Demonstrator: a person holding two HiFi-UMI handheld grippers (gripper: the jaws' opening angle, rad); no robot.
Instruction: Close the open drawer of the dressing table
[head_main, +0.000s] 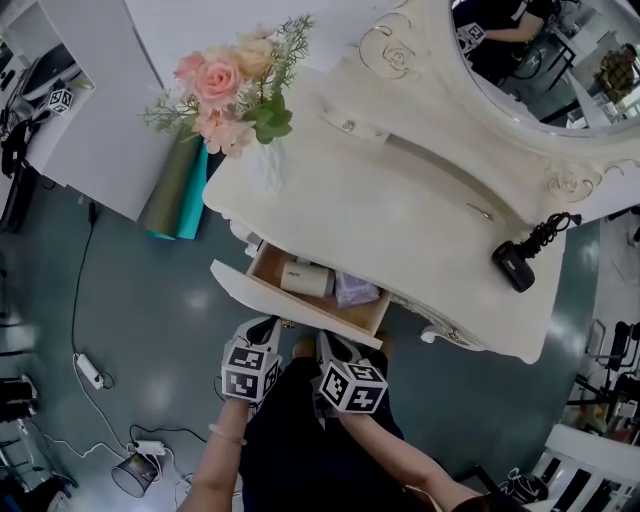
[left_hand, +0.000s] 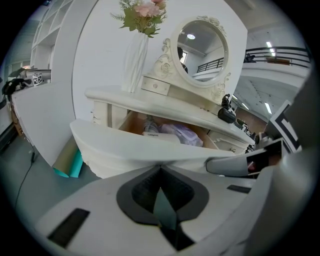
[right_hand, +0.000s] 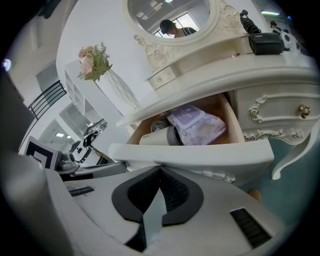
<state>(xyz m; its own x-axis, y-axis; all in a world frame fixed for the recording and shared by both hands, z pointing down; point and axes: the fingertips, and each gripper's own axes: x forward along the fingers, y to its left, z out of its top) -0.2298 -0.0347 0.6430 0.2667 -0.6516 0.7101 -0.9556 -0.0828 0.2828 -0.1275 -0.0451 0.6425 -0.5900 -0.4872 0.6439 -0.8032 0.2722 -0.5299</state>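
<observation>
The dressing table (head_main: 420, 215) is cream white, and its wooden drawer (head_main: 255, 293) stands pulled out toward me. Inside lie a white bottle (head_main: 305, 278) and a purple packet (head_main: 355, 290). My left gripper (head_main: 268, 324) is shut, its tips at the left part of the drawer's white front. My right gripper (head_main: 332, 345) is shut too, at the right part of that front. In the left gripper view the closed tips (left_hand: 160, 166) meet the front panel (left_hand: 150, 147). The right gripper view shows the same: tips (right_hand: 160, 167) against the panel (right_hand: 200, 152), bottle (right_hand: 160, 135) and packet (right_hand: 197, 125) behind.
A vase of pink flowers (head_main: 235, 85) stands on the table's left end. A black device with a coiled cable (head_main: 515, 265) lies on the right end, below the oval mirror (head_main: 550, 60). Teal and olive rolls (head_main: 178, 190) lean beside the table. A power strip (head_main: 90, 370) lies on the floor.
</observation>
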